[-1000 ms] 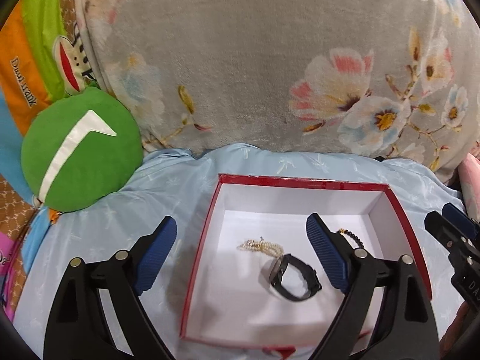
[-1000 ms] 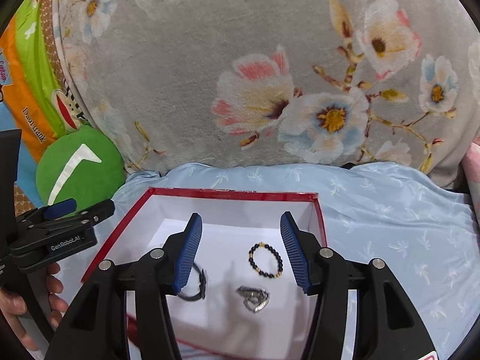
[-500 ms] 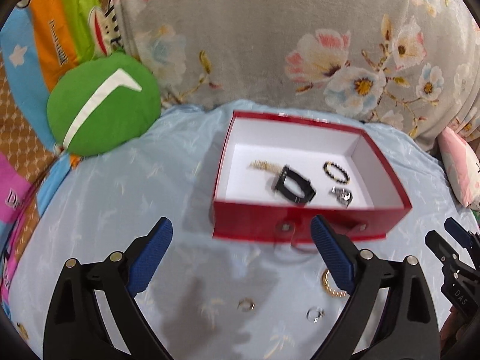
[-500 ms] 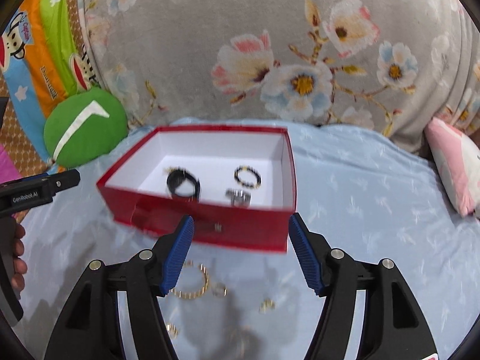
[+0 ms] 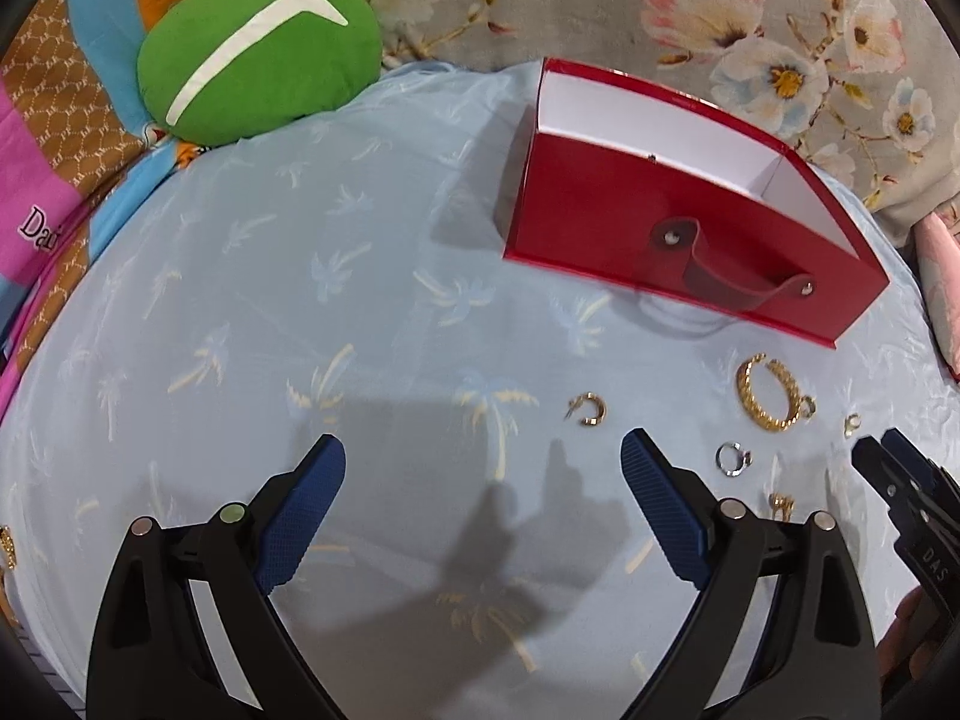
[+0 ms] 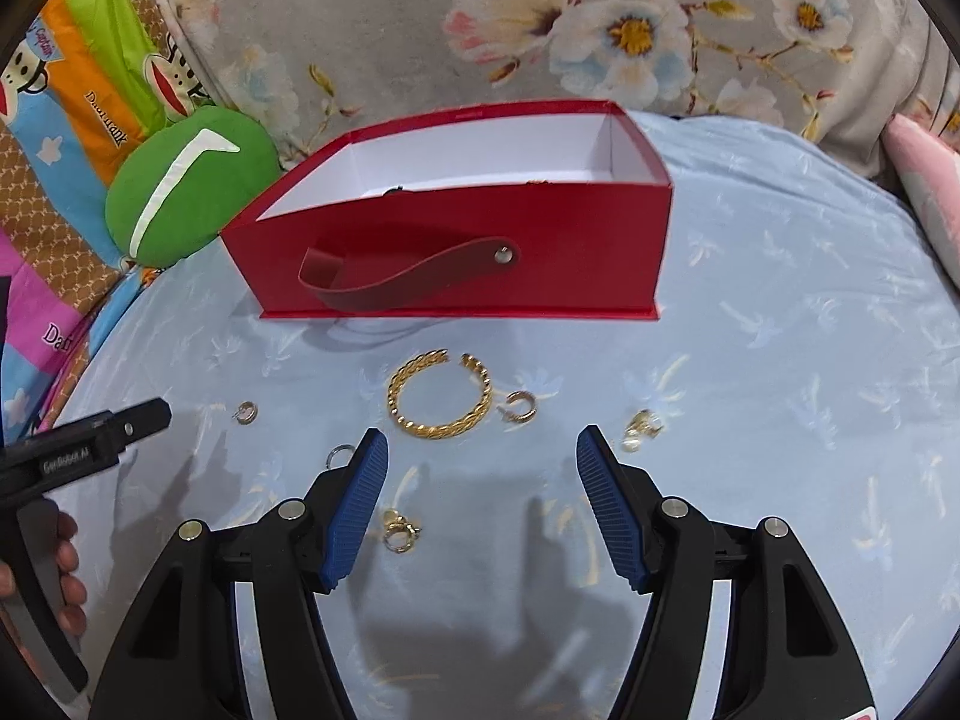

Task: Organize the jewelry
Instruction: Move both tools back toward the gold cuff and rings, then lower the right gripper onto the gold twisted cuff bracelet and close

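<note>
Slipping is the main risk we see: the gold bracelet (image 6: 440, 396) and the small rings (image 6: 399, 531) lie flat on the soft blue bed sheet (image 6: 780, 360), so our jaws could pinch cloth with the metal, or push a thin ring away. Both the left gripper (image 5: 483, 468) and the right gripper (image 6: 482, 456) stand spread and empty; the right jaws have just been opening, with nothing between them. The jewelry lies just before the red box (image 6: 456, 252), toward the near edge of the bed. The front wall of the box hides almost all its inside. Some small pieces are too tiny to identify.
</note>
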Available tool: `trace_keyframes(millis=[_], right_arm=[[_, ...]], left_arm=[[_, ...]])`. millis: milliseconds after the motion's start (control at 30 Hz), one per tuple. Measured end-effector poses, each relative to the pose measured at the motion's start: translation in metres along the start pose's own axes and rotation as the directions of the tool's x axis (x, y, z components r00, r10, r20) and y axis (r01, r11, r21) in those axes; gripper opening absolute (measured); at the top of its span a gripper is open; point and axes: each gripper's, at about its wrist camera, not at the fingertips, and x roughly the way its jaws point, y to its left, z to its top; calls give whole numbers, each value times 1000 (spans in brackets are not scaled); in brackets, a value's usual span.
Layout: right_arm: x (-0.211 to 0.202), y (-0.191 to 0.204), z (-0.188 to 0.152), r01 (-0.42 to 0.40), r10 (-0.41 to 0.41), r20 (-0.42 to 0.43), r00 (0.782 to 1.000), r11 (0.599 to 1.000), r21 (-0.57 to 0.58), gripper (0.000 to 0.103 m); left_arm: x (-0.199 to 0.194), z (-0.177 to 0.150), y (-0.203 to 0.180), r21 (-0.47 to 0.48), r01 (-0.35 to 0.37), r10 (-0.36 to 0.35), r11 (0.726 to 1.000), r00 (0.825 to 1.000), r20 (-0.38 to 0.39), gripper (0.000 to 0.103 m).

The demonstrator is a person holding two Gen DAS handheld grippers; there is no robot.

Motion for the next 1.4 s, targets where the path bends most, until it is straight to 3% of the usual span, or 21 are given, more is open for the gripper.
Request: trace_keyframes(millis=[367,933,1000,1233,1400], right_arm=[[34,14,-4,-37,39,-63,997,999,33,64],[73,24,15,-4,5,-80,997,1000,18,64],[75,26,16,13,-13,-76,997,1000,-1,55],[71,23,14,17,-18,-66,998,1000,-16,54],[41,13,9,13,-13,-26,1000,1000,-2,54]], left_arm=[[7,-15,5,-4,40,-40,999,999,-36,91],[7,-15,6,-11,62,-62,998,997,-40,91],[7,-15,6,-12,61,-61,998,997,-42,91],[12,-16,6,-17,60,-60,998,997,-53,91],[7,-16,-5,5,92,-91,996,995,-50,91]])
